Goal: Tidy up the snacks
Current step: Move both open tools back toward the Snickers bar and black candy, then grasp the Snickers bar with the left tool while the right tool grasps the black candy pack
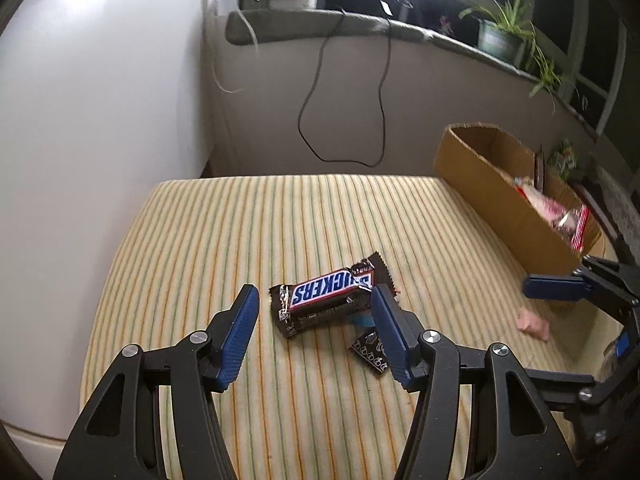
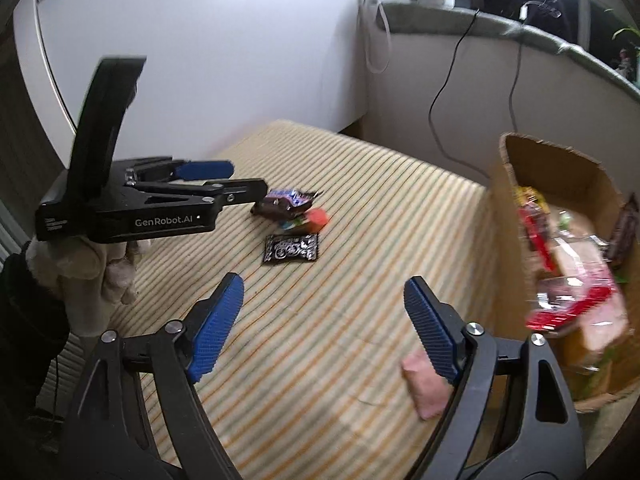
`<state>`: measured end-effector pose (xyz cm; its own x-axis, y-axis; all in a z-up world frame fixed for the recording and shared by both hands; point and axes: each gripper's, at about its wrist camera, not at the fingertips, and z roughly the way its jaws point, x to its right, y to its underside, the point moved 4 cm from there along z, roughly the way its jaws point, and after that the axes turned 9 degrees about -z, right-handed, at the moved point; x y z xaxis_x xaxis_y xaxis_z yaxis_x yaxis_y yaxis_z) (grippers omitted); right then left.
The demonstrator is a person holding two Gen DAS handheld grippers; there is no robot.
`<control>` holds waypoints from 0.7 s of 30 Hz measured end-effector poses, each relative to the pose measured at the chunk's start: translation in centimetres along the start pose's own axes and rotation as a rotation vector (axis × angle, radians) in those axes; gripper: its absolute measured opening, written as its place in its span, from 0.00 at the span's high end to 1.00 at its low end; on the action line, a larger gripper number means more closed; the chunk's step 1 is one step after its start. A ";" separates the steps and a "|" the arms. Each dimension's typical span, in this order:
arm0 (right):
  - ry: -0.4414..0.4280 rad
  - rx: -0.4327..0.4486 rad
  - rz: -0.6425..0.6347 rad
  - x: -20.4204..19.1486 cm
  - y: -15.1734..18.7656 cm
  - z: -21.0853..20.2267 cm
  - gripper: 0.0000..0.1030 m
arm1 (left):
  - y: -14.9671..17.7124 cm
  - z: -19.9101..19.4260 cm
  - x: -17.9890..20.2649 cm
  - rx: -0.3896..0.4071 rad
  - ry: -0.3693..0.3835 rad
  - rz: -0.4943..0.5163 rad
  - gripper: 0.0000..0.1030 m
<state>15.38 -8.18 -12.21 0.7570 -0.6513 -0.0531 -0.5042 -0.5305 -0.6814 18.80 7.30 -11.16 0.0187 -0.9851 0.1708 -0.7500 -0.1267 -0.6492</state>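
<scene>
A Snickers bar point(image 1: 326, 298) lies on the striped table point(image 1: 208, 240). My left gripper point(image 1: 316, 308) is open, its fingers on either side of the bar, just short of it. A small black packet point(image 1: 370, 350) and a blue-edged snack lie beside the right finger. The right wrist view shows the bar point(image 2: 286, 202), a red-green snack point(image 2: 314, 218) and the black packet point(image 2: 291, 249). My right gripper point(image 2: 324, 308) is open and empty above the table, a pink packet point(image 2: 426, 386) under its right finger. A cardboard box point(image 1: 490, 200) holds several snacks.
The box point(image 2: 508, 216) stands at the table's right side. The pink packet point(image 1: 532, 322) lies near its front end. A wall stands to the left, a ledge with cables and plants point(image 1: 508, 28) behind. A gloved hand point(image 2: 96, 272) holds the left gripper point(image 2: 224, 182).
</scene>
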 end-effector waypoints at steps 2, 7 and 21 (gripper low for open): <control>-0.007 -0.016 0.004 -0.2 0.1 0.8 0.22 | 0.1 0.6 0.1 -0.012 -0.007 0.030 0.44; -0.014 -0.045 0.003 -0.3 -0.1 2.4 0.23 | 0.2 1.5 0.1 -0.028 -0.021 0.072 0.44; -0.023 -0.085 -0.006 -0.7 -1.3 5.5 0.34 | -0.6 4.3 -1.3 -0.057 0.013 0.036 0.56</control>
<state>17.77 -4.07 -15.28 0.7689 -0.6360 -0.0663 -0.5323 -0.5792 -0.6174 22.05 8.18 -14.19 -0.0178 -0.9873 0.1578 -0.7864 -0.0836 -0.6120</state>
